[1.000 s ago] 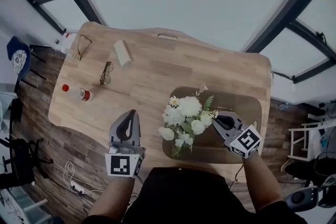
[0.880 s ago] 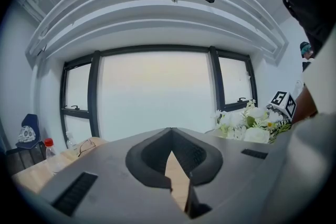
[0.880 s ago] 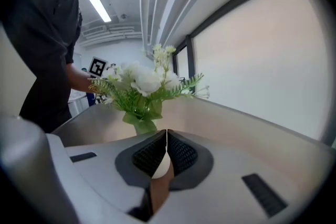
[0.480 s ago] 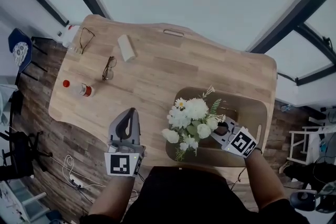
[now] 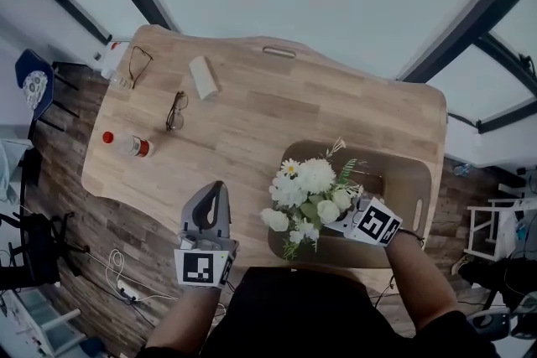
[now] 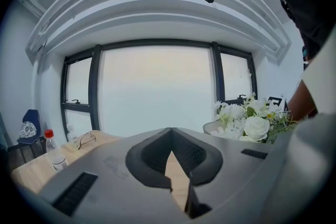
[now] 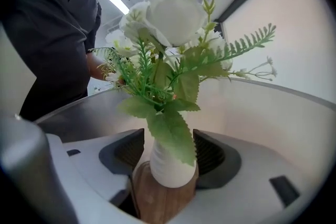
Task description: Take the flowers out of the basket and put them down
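Note:
White flowers (image 5: 309, 187) stand upright in a small ribbed white vase (image 7: 170, 168) inside the brown oval basket (image 5: 404, 180) at the table's near right. My right gripper (image 5: 339, 219) reaches into the basket from the right, under the blossoms. Its jaws have just been opening and now stand wide, one on each side of the vase, not pressing it. In the right gripper view (image 7: 168, 153) the vase rests on the basket's wooden floor. My left gripper (image 5: 215, 190) hovers left of the basket, shut and empty (image 6: 171, 139). The flowers (image 6: 253, 123) show at its right.
On the wooden table (image 5: 252, 121) lie two pairs of glasses (image 5: 174, 111) (image 5: 138, 63), a red-capped bottle (image 5: 126, 144) on its side and a pale block (image 5: 201, 78), all at the far left. The basket's wall (image 7: 273, 113) curves round my right gripper.
My right gripper has turned and dipped in beneath the blossoms, and its jaws have gone from shut to wide around the vase. The left gripper has hardly moved.

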The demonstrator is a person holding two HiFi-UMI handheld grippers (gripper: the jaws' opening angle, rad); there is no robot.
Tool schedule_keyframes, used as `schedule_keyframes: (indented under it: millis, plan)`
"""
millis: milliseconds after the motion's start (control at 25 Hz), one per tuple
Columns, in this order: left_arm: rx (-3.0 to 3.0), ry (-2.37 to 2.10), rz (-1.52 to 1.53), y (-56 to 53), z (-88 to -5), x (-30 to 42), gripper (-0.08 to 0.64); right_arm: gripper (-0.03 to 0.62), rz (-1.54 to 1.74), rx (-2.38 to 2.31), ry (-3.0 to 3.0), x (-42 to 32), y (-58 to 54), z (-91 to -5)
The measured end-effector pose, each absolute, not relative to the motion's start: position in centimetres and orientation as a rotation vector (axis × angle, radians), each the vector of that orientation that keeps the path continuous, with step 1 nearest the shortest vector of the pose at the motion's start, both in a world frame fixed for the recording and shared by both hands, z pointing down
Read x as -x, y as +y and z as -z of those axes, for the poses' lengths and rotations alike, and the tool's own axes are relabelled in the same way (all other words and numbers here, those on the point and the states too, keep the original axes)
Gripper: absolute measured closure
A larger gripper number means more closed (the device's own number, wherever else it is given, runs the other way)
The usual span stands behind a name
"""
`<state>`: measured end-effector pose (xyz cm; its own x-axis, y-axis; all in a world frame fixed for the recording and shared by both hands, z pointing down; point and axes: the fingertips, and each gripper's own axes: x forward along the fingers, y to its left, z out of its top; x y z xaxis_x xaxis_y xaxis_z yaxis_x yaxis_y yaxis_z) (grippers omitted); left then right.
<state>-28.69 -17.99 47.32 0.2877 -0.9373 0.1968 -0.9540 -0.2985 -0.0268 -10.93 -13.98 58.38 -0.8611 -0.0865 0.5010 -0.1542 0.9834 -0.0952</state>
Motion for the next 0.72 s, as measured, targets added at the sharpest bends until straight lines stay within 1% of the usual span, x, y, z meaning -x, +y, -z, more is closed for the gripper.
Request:
schedule_keyframes:
  millis: [280,360,520,720]
  plan:
    - [-2.458,-1.753,-0.221,-17.7,-46.5,27.3,0.555,0.307,-0.139,-0.168,-2.639,13.6,-14.5,-58.2]
    - [-2.461,-1.757,-0.225,-17.7,-46.3,27.4,0.555,0.341,-0.134,-0.178,-2.639,13.8,-14.7,-58.1]
    - [-2.472,-1.788,-0.279,-17.7,-45.9,28.4,0.555,0.347,-0.155,-0.209,-2.647,13.7,-14.8,-57.6]
    - [-2.478,-1.782,-0.264,-17.2,-46.0,28.5,0.555,0.347,-0.16,-0.212,-2.632,13.5,-14.1,-56.7]
